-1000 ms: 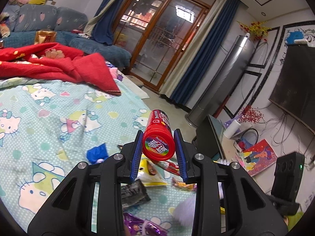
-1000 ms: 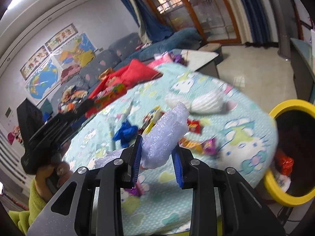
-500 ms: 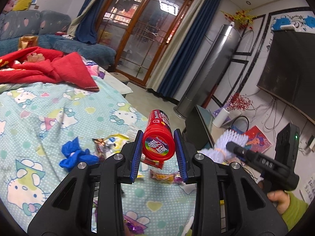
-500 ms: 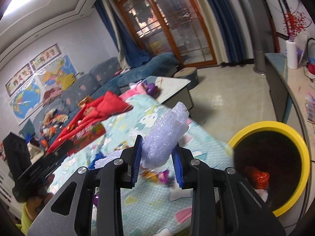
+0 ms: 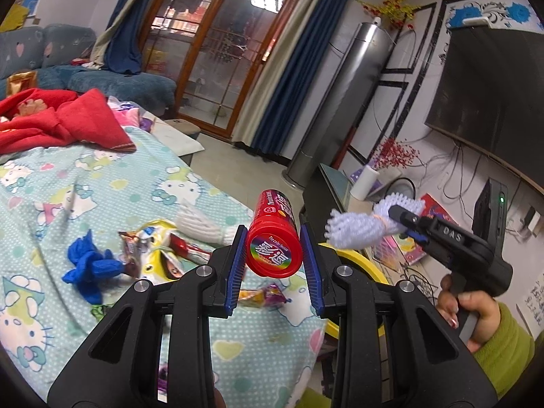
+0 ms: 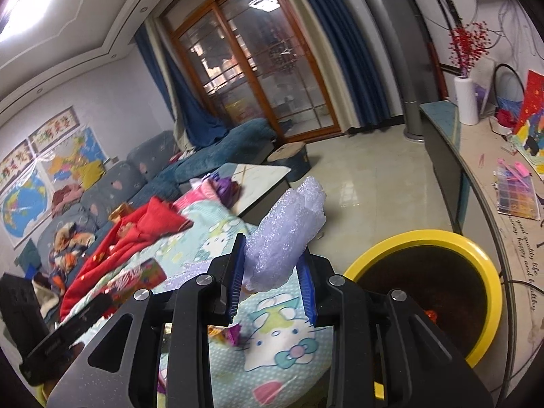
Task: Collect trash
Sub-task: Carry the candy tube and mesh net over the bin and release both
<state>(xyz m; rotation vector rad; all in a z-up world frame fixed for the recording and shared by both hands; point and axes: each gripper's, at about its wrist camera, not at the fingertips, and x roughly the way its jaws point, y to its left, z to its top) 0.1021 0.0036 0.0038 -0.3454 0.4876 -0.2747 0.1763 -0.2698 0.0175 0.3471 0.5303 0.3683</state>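
Note:
My left gripper (image 5: pixel 273 258) is shut on a red candy tube (image 5: pixel 274 238) and holds it above the Hello Kitty tablecloth (image 5: pixel 51 183). My right gripper (image 6: pixel 272 278) is shut on a white foam net (image 6: pixel 289 234), held left of the yellow-rimmed trash bin (image 6: pixel 489 309). In the left wrist view the right gripper (image 5: pixel 404 222) holds the foam net (image 5: pixel 360 227) above the bin's rim (image 5: pixel 363 261). Wrappers (image 5: pixel 159 244), a blue rag (image 5: pixel 88 265) and a second white foam net (image 5: pixel 204 226) lie on the cloth.
A red cloth (image 5: pixel 61 122) lies at the table's far end. A sofa (image 6: pixel 102 190) stands beyond it. A TV cabinet (image 6: pixel 476 170) with papers and a vase runs along the right. Some trash (image 6: pixel 430 314) lies inside the bin.
Both grippers have swung right, away from the table toward the bin. The right gripper with the foam net has come into the left wrist view. The bin looms larger in the right wrist view.

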